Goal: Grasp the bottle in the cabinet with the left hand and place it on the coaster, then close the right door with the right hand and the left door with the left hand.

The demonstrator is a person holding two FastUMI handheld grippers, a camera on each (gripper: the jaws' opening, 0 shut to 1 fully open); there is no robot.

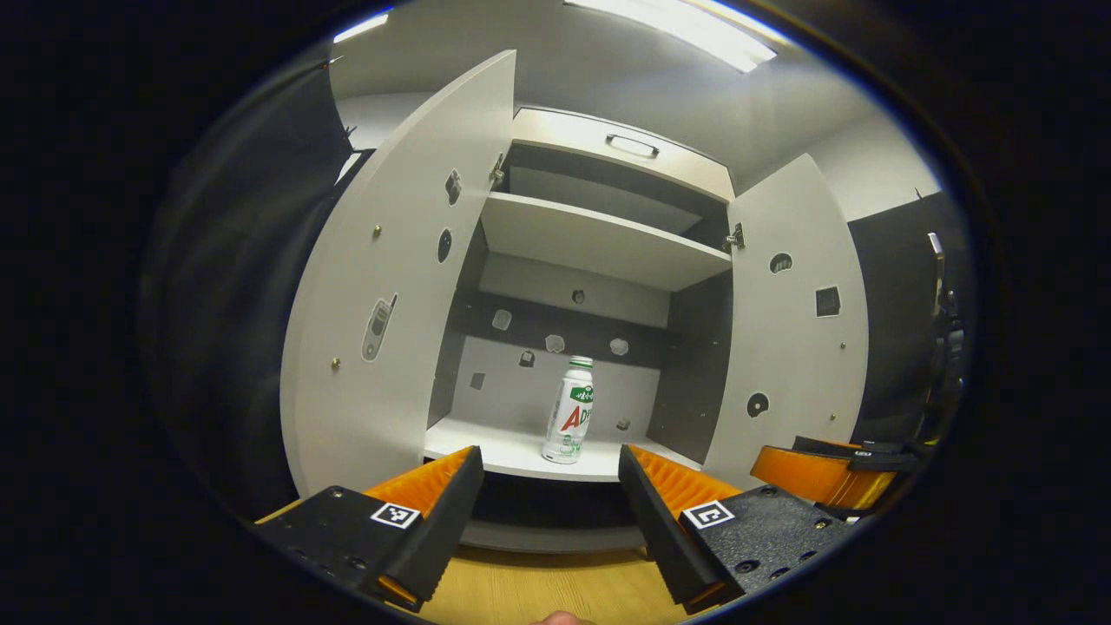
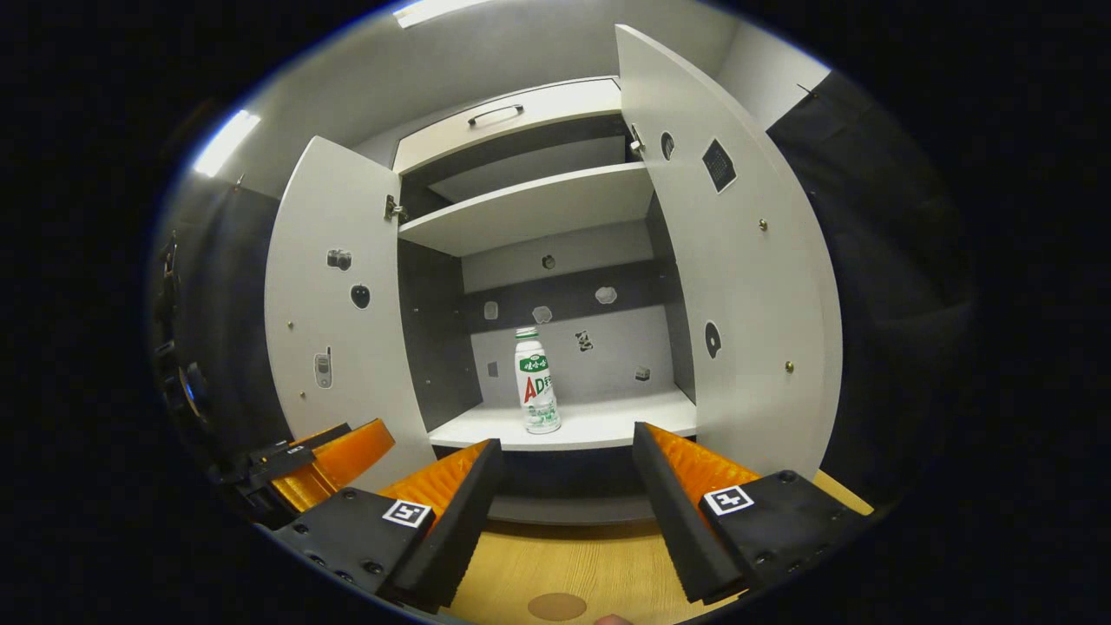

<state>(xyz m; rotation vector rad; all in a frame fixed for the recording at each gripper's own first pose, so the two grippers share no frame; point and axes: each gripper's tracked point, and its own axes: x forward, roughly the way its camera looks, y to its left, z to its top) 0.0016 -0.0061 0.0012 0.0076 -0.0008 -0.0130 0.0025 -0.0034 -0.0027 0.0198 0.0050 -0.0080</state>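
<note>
While bottle [image 1: 570, 411] stands in cabinet [image 1: 555, 460], left claw [image 1: 550, 473] and right claw [image 2: 566, 464] gape wide, empty.

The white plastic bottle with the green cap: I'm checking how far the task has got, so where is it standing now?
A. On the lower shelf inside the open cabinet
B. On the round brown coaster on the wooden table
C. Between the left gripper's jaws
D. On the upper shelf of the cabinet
A: the white plastic bottle with the green cap stands upright on the lower shelf of the open cabinet, both doors swung wide.
</note>
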